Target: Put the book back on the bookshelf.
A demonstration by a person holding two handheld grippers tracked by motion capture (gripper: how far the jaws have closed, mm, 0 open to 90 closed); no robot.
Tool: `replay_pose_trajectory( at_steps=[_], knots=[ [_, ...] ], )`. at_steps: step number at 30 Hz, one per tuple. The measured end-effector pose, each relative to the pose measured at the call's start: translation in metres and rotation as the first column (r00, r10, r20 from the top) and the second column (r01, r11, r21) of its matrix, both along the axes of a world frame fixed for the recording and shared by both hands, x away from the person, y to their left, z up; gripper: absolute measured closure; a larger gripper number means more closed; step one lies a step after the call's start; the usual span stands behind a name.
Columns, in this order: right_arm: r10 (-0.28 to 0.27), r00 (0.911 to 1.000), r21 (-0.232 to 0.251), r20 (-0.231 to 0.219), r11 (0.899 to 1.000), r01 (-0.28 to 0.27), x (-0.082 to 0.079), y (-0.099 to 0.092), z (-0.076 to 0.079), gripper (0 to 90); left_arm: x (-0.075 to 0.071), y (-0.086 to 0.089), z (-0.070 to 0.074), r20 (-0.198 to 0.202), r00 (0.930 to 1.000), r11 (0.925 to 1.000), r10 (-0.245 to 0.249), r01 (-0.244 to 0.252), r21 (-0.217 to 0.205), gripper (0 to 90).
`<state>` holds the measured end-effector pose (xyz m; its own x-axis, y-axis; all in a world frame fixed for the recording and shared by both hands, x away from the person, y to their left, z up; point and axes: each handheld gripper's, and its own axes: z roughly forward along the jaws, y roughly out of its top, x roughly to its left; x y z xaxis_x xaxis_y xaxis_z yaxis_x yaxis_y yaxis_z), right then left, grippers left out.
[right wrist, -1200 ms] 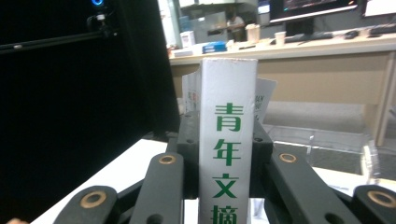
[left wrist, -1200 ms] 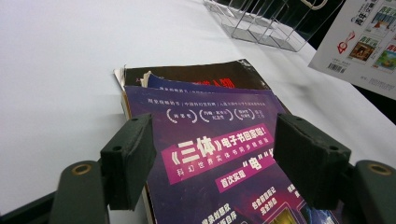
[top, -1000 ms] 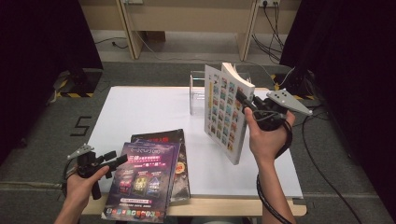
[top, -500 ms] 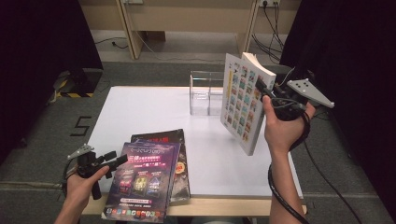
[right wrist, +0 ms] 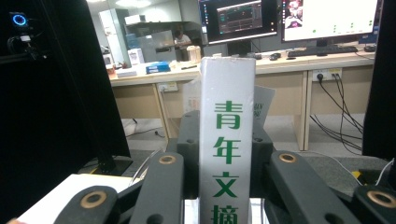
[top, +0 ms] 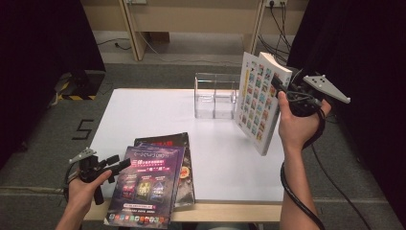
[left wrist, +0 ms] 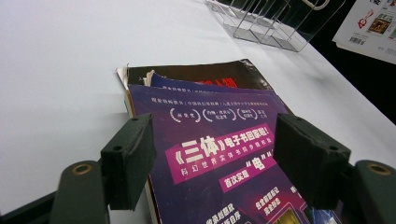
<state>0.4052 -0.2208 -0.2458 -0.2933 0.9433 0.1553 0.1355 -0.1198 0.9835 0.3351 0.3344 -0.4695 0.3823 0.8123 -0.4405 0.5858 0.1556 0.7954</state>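
My right gripper [top: 282, 88] is shut on the spine of a thick white book [top: 256, 103] with a grid of small colourful pictures on its cover. The book hangs upright and tilted in the air over the table's right part, just right of a clear acrylic rack [top: 215, 96]. In the right gripper view the white spine [right wrist: 227, 154] with green characters stands between the black jaws of that gripper [right wrist: 225, 130]. My left gripper [top: 119, 162] stands open at the left edge of a purple book [top: 146, 184] that lies on a dark book [top: 184, 167]. Seen from the left gripper [left wrist: 219, 161], the jaws frame the purple cover [left wrist: 224, 186].
The white table [top: 143, 115] has bare surface between the stack and the rack [left wrist: 275, 23]. Black curtains stand at both sides. On the floor there is a "5" mark [top: 82, 129] at the left and cables at the back right.
The right gripper has carried the white book to the right and a little upward, from in front of the rack to beside it. The left gripper has stayed put.
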Motion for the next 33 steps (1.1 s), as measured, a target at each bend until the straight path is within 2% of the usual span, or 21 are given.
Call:
replay_pose_trajectory(
  at_steps=[22,33],
  knots=[
    [-0.04,0.9989,0.006,-0.023,0.999,0.04,0.049,0.001,0.006,74.1,0.0,0.002,-0.002,-0.004,1.0,1.0,0.004,-0.004,0.0,28.6],
    [-0.052,0.9978,0.006,-0.042,0.999,0.052,0.064,0.0,0.007,74.1,0.001,0.003,-0.002,-0.005,1.0,1.0,0.002,-0.002,0.002,28.6]
  ],
)
